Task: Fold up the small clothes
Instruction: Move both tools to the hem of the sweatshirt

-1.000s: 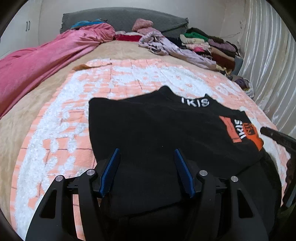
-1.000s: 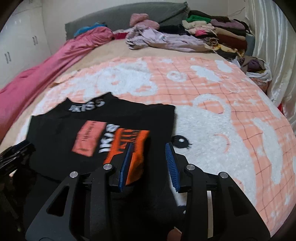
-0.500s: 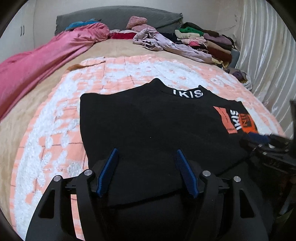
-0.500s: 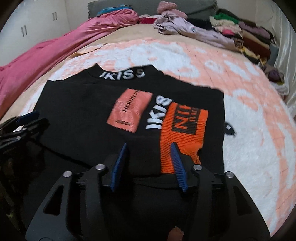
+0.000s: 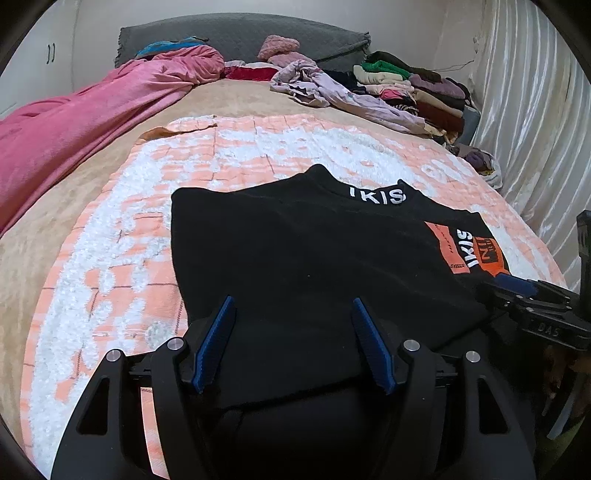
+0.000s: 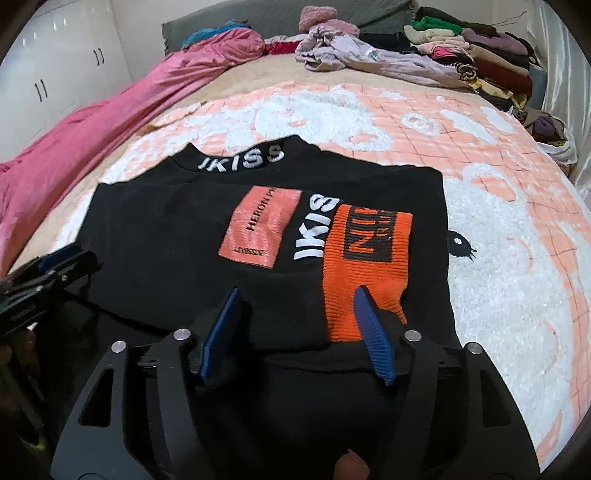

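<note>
A black sweater (image 5: 295,243) with white "IKISS" lettering and orange patches (image 6: 266,225) lies flat on the pink and white blanket (image 5: 122,236). An orange cuff (image 6: 369,251) is folded over its right side. My left gripper (image 5: 293,301) stands open over the sweater's near left hem, and its pads do not press on the cloth. My right gripper (image 6: 297,291) is over the near right hem beside the orange cuff. Its jaws are opening, with cloth lying between them but not pinched. Each gripper shows at the edge of the other's view: the right gripper (image 5: 517,286), the left gripper (image 6: 62,254).
A pink bedspread (image 5: 81,125) is bunched along the left of the bed. Loose lilac clothes (image 5: 332,92) and a stack of folded clothes (image 5: 413,85) sit at the far right by the grey headboard (image 5: 240,33). A white curtain (image 5: 535,110) hangs on the right.
My right gripper has shifted left from the sweater's right edge to over the hem by the orange cuff, and its jaws have widened. The left gripper has stayed in place, open.
</note>
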A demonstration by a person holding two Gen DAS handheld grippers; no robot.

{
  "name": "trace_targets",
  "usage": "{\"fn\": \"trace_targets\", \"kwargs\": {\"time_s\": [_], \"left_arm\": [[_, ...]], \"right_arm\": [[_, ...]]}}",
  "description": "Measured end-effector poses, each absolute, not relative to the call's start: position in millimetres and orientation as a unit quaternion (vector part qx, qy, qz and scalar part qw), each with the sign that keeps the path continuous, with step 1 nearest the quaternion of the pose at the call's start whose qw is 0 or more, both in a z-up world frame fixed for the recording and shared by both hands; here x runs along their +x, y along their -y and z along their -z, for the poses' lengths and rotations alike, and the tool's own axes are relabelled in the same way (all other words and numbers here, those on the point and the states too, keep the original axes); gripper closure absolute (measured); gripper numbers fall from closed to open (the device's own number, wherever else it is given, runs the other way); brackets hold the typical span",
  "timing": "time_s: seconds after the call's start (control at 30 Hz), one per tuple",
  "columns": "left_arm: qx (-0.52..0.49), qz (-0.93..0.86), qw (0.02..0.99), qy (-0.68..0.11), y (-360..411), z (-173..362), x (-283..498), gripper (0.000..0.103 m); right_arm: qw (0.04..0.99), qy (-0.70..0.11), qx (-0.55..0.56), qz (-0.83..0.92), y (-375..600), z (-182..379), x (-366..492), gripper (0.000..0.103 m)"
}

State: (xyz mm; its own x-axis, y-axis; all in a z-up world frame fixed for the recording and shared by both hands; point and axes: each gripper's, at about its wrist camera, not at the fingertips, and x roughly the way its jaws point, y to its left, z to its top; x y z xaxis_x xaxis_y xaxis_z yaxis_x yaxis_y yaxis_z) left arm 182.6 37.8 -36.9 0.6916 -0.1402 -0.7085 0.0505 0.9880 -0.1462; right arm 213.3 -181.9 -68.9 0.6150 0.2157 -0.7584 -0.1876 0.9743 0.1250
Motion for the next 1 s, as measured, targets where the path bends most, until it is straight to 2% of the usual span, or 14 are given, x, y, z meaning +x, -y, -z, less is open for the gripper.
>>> {"fn": "trace_targets", "kwargs": {"time_s": [0.17, 0.27, 0.47, 0.53, 0.6, 1.0], "left_arm": [[-0.058, 0.053, 0.923, -0.377, -39, 28, 176, 0.036], [-0.063, 0.055, 0.924, -0.372, -41, 23, 173, 0.032], [-0.066, 0.049, 0.928, -0.363, -46, 18, 168, 0.019], [-0.065, 0.043, 0.93, -0.359, -48, 16, 166, 0.011], [-0.063, 0.039, 0.931, -0.357, -49, 14, 164, 0.008], [-0.061, 0.031, 0.932, -0.355, -57, 8, 151, 0.005]], "right_arm": [[0.903, -0.412, 0.027, -0.115, 182, 60, 204, 0.044], [0.906, -0.406, 0.026, -0.114, 182, 55, 200, 0.033], [0.911, -0.396, 0.024, -0.112, 178, 48, 195, 0.031], [0.912, -0.394, 0.023, -0.11, 177, 47, 193, 0.029], [0.914, -0.391, 0.024, -0.108, 177, 45, 191, 0.017], [0.917, -0.384, 0.024, -0.104, 174, 41, 179, 0.013]]}}
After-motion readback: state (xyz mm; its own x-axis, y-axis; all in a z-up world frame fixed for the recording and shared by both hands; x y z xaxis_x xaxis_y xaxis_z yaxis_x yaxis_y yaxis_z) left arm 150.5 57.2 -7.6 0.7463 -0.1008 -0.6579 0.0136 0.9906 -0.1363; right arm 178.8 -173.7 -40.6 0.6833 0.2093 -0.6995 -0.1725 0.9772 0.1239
